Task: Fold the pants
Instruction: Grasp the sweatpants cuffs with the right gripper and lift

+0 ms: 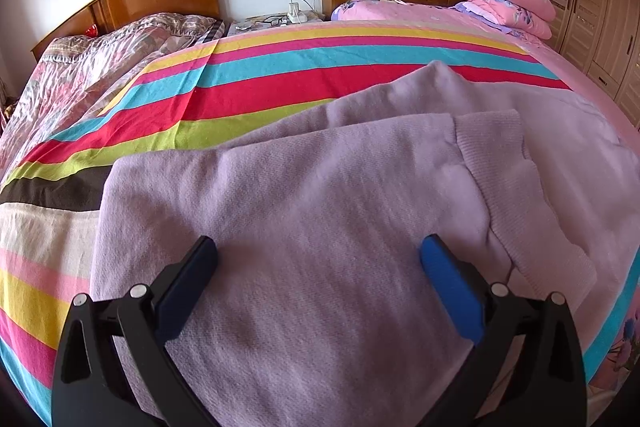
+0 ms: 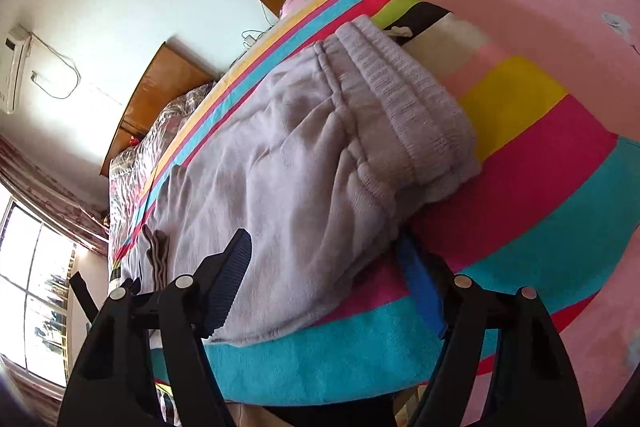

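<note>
The lilac pants (image 1: 304, 195) are laid across the striped sheet (image 1: 256, 83) of the bed, folded over themselves, with a ribbed cuff (image 1: 504, 163) lying on top in the left wrist view and the gathered waistband (image 2: 408, 99) seen in the right wrist view.

The left tongs (image 1: 318, 251) are pointed steeply down over the fabric, their fingers spread wide; nothing is gripped between them, and whether the tips touch the cloth cannot be told.

The right tongs (image 2: 324, 247) are tilted down at the near edge of the pants and rolled, so that the bed is seen slanted. They are spread: one finger is held above the fabric, while the tip of the blue-padded finger (image 2: 420, 287) is hidden beneath the cloth's edge. The fabric edge is thus placed between them, but no pinch is seen.

Both handles are cut off by the lower frame edge, and no hand is shown. A small dark, wavy item (image 2: 158, 255) on the pants near the left finger cannot be identified.
</note>
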Demonstrator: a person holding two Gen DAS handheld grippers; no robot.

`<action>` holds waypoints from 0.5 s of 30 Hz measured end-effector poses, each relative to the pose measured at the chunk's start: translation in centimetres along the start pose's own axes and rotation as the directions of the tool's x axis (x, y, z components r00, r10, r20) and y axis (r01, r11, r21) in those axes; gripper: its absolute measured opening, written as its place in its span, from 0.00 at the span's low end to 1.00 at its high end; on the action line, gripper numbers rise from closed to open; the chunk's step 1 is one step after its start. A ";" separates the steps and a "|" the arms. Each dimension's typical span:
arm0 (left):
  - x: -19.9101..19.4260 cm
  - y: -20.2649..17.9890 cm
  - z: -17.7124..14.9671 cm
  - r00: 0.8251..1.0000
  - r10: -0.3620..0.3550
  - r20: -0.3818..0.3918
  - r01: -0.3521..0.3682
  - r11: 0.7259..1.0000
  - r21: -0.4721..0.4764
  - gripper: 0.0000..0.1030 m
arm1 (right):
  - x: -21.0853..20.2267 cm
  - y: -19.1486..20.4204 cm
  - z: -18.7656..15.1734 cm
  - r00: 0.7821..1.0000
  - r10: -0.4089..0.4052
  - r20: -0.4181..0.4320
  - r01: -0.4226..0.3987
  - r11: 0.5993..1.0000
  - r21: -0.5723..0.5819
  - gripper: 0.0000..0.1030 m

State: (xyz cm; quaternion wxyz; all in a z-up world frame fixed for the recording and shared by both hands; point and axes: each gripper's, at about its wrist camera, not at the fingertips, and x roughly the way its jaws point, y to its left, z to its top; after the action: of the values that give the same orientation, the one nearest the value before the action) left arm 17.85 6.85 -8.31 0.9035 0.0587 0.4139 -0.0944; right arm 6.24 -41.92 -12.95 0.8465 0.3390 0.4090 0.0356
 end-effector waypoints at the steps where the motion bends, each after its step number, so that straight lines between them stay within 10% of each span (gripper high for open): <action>1: 0.0 0.0 0.0 1.000 0.000 0.000 0.000 1.000 0.000 0.99 | -0.1 -0.4 0.1 1.000 0.009 0.010 -0.009 1.000 0.026 0.64; 9: -1.2 0.9 -0.3 0.998 -0.064 0.015 0.065 0.997 -0.040 0.99 | -1.9 -0.1 -0.3 0.978 0.036 0.207 -0.062 0.991 0.121 0.28; 12: -5.6 3.1 -0.9 0.989 -0.060 0.135 0.077 0.989 -0.126 0.99 | -3.9 7.1 0.3 0.948 -0.045 0.316 0.078 0.993 -0.093 0.25; 15: -10.9 5.9 -1.5 0.964 0.075 0.255 -0.025 0.980 -0.196 0.99 | -4.5 18.3 -0.8 0.916 0.016 0.400 0.158 0.904 -0.397 0.25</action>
State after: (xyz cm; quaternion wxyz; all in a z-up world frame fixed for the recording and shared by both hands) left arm 11.09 14.16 -0.82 0.9537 -0.0309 0.2968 -0.0380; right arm 6.62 -28.95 0.77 0.9650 0.1328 0.2251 0.0225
